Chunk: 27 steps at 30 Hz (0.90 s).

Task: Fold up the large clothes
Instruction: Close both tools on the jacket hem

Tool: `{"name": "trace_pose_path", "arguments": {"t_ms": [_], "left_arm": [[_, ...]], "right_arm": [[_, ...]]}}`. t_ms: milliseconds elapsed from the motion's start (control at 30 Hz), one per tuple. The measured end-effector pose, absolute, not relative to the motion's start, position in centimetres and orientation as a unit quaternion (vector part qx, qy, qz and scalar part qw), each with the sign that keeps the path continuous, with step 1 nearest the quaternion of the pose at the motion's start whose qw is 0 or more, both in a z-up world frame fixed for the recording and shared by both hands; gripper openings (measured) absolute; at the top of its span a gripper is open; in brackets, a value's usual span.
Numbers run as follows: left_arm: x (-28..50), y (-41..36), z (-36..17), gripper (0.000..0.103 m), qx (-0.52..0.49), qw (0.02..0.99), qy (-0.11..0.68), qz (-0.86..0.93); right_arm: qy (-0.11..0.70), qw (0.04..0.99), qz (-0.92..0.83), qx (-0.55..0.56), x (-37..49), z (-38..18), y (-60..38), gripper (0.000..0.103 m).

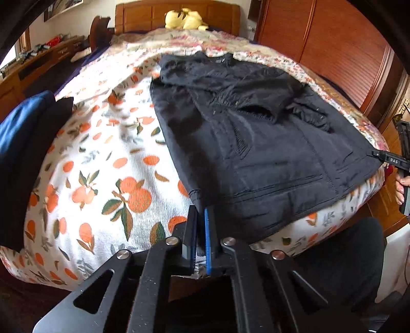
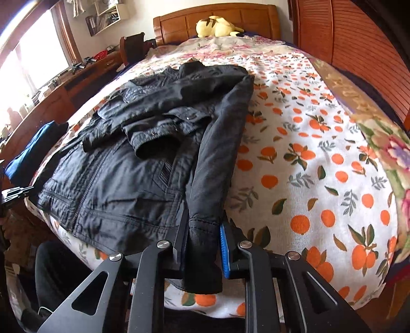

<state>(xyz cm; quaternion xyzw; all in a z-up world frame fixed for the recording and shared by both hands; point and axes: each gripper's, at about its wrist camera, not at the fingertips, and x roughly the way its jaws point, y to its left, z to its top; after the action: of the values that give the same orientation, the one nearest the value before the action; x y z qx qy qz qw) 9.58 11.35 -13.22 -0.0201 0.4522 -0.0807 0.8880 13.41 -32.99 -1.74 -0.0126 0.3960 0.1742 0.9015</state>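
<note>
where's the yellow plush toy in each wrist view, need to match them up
Left wrist: yellow plush toy at top centre, against the wooden headboard.
Right wrist: yellow plush toy at top centre, slightly right of middle, by the headboard.
Shared landmark: the black jacket spread on the orange-print bedspread.

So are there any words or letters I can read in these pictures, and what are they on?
"DAS": white letters on the right gripper, at the right edge of the left wrist view.
A small label inside the collar of the black jacket: too small and blurred to read.
Nothing readable shows in the right wrist view.
</note>
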Motion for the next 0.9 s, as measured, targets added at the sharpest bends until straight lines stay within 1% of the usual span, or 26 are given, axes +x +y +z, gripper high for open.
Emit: {"name": "trace_pose_path", "arguments": {"t_ms": [200,400,433,533,567,700,767,800,833,867,900], "left_arm": [[9.3,10.7,-12.4,0.005,-0.018,0.894,0.440,-0.078],[9.9,10.7,-14.1,0.005,-0.019,0.887,0.457,-0.060],[10.0,10.7,-14.4,0.005,-0.020,0.885,0.462,-0.057],[10.1,11.0,-15.5,0.007,-0.026,0.879,0.474,-0.048],[10.1,11.1,-15.6,0.008,-0.030,0.879,0.473,-0.048],[9.8,11.0,-15.9,0.011,-0.027,0.882,0.469,-0.047],[9.7,10.8,-15.9,0.012,-0.020,0.883,0.466,-0.047],[9.6,10.6,-15.9,0.012,-0.014,0.884,0.465,-0.048],[9.5,10.4,-15.7,0.011,-0.005,0.884,0.465,-0.049],[9.4,10.4,-15.4,0.005,-0.004,0.884,0.465,-0.052],[9.3,10.5,-15.0,0.003,-0.006,0.885,0.462,-0.054]], "right_arm": [[0.407,0.900,0.155,-0.016,13.7,-3.0,-32.4,0.020],[0.408,0.898,0.160,0.035,14.1,-4.4,-33.7,0.022],[0.408,0.897,0.162,0.042,14.1,-4.5,-34.0,0.025],[0.407,0.897,0.165,0.047,14.2,-4.8,-34.4,0.028],[0.408,0.897,0.164,0.044,14.2,-4.9,-34.3,0.031],[0.406,0.900,0.160,0.023,13.8,-5.0,-33.7,0.034],[0.406,0.900,0.157,0.010,13.9,-5.0,-33.2,0.032],[0.406,0.900,0.159,0.009,13.9,-4.9,-33.1,0.028],[0.404,0.900,0.165,0.012,13.9,-4.7,-33.1,0.022],[0.402,0.900,0.167,0.015,13.9,-4.5,-33.1,0.020],[0.399,0.901,0.168,0.015,13.9,-4.3,-33.2,0.020]]}}
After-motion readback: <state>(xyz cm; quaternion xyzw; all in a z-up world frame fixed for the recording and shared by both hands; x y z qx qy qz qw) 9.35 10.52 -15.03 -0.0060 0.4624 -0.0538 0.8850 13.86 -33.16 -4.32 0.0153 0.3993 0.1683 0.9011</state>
